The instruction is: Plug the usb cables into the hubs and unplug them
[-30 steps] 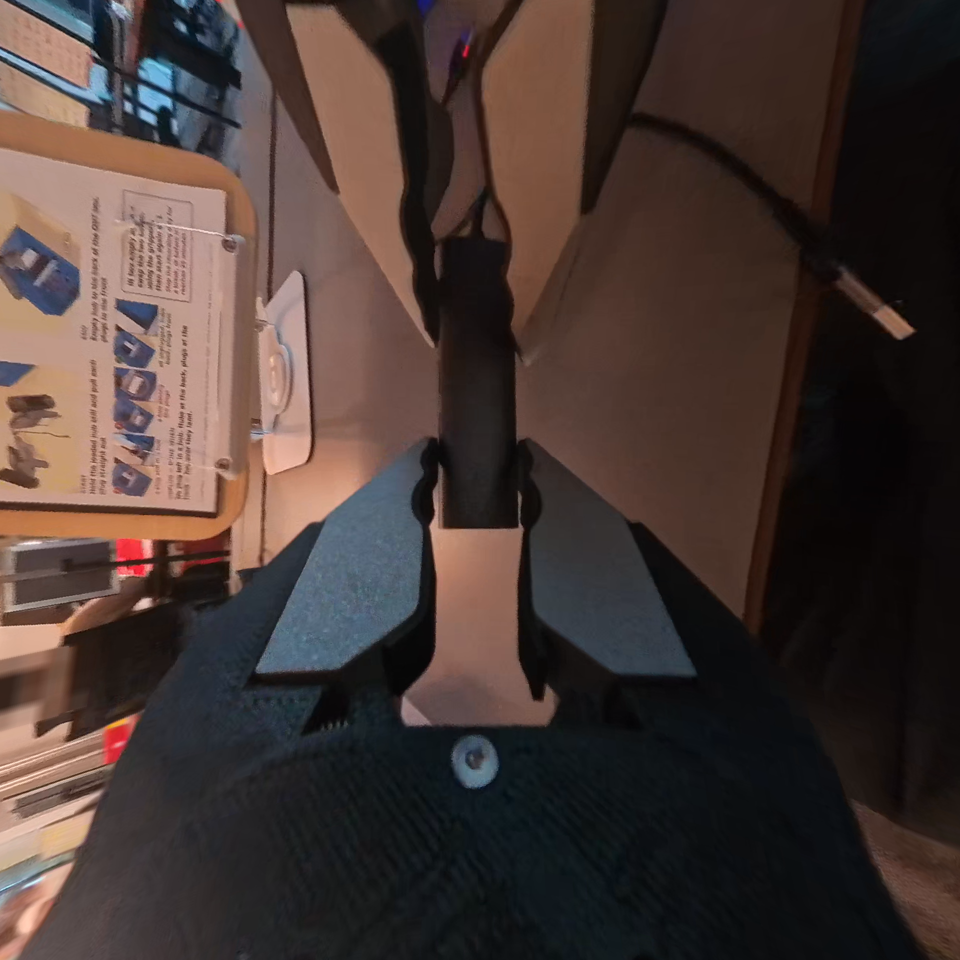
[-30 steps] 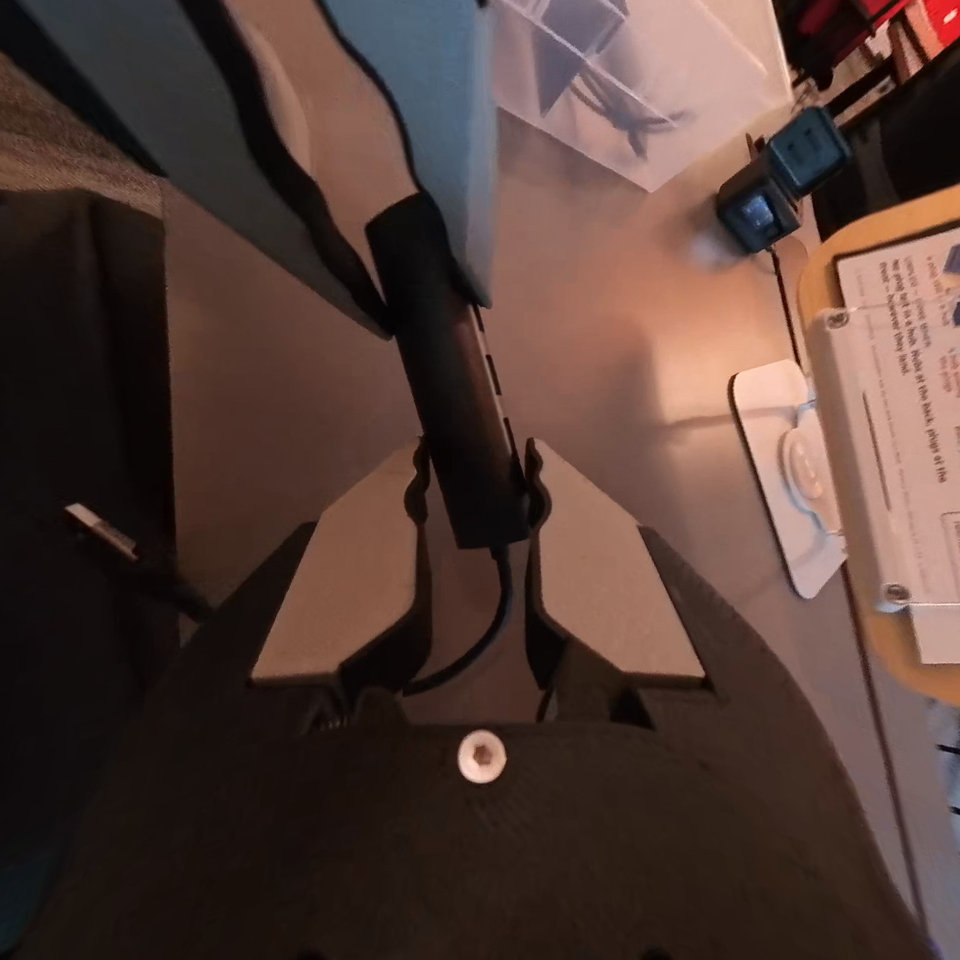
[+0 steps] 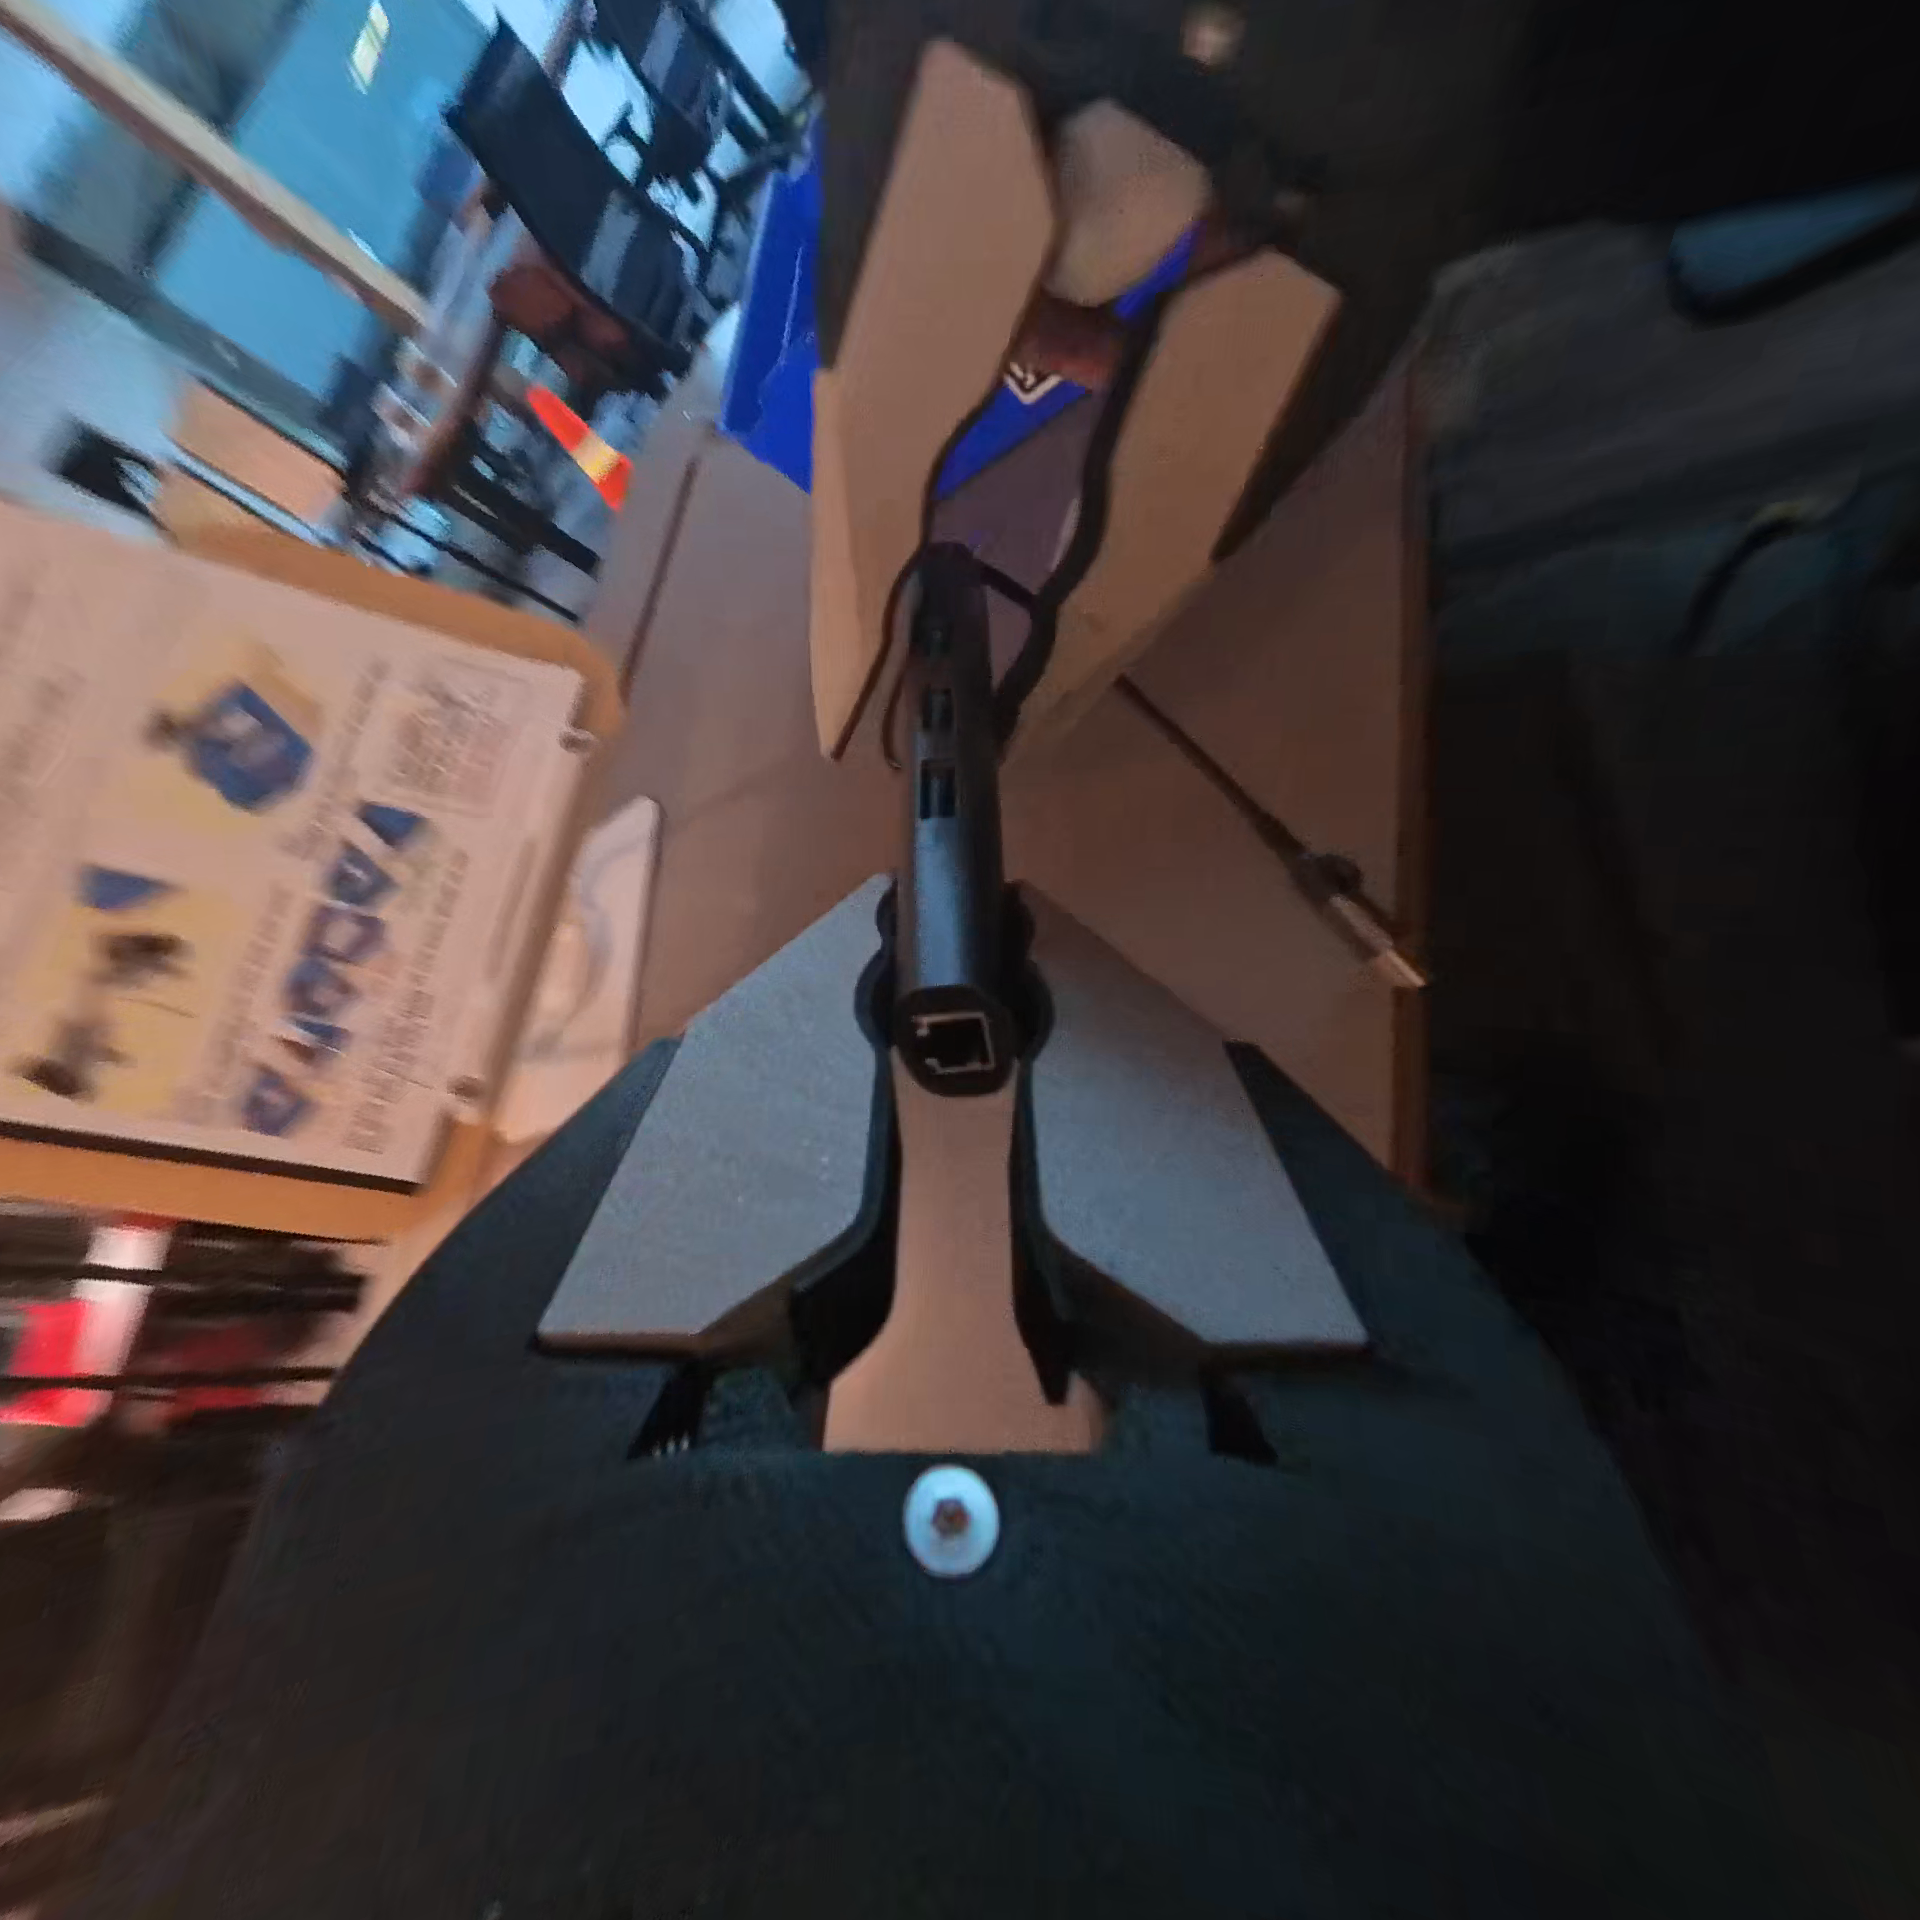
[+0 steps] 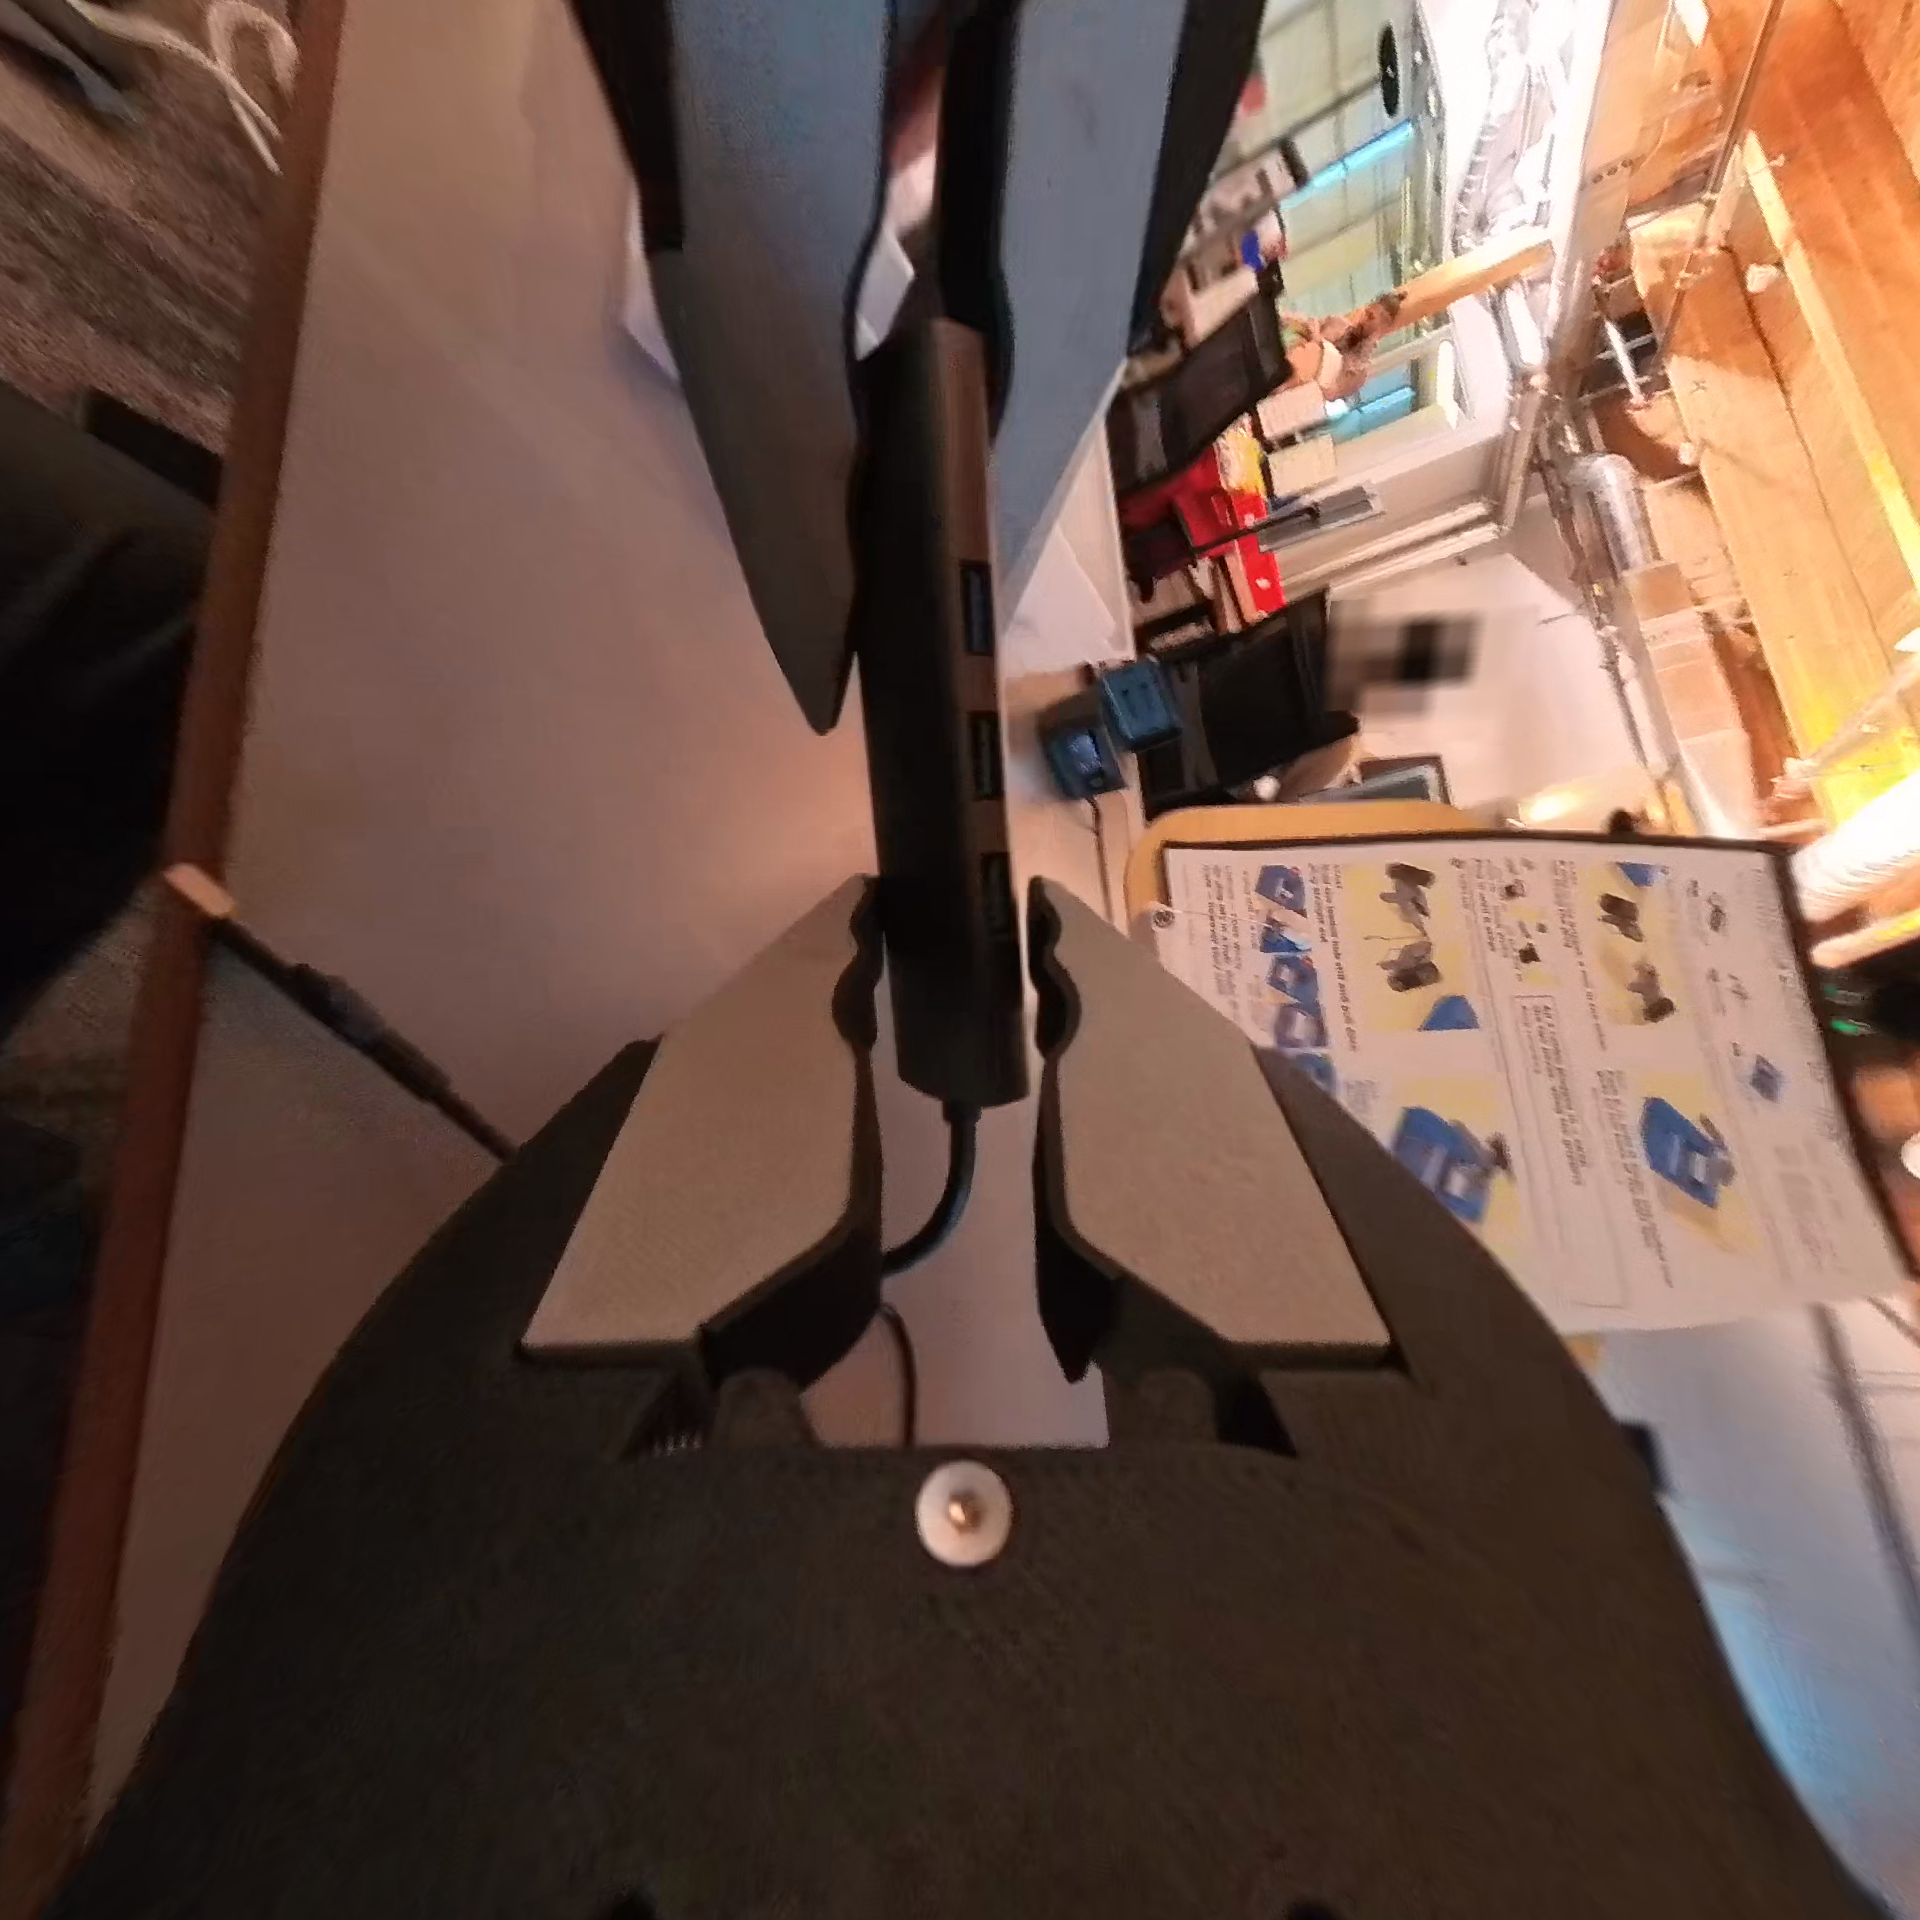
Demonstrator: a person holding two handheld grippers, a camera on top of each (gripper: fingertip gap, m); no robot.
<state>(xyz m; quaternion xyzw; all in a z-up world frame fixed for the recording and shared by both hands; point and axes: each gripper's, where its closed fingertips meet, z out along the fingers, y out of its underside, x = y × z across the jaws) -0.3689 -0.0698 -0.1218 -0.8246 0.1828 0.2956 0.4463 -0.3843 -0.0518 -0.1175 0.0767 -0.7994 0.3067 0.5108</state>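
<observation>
Hub fills my left wrist view, a black bar pinched end-on between my left gripper jaws, above the pale surface; a loose plug lies at the edge. My right wrist view: right gripper jaws clamp the hub's cable end, ports facing an instruction sheet.

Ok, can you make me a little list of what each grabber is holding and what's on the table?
left gripper: shut on one end of the black hub
right gripper: holds the hub's cable end
hub ports: three on its side, all empty
loose USB plug: lying near the table edge
instruction sheet: on a wooden board
</observation>
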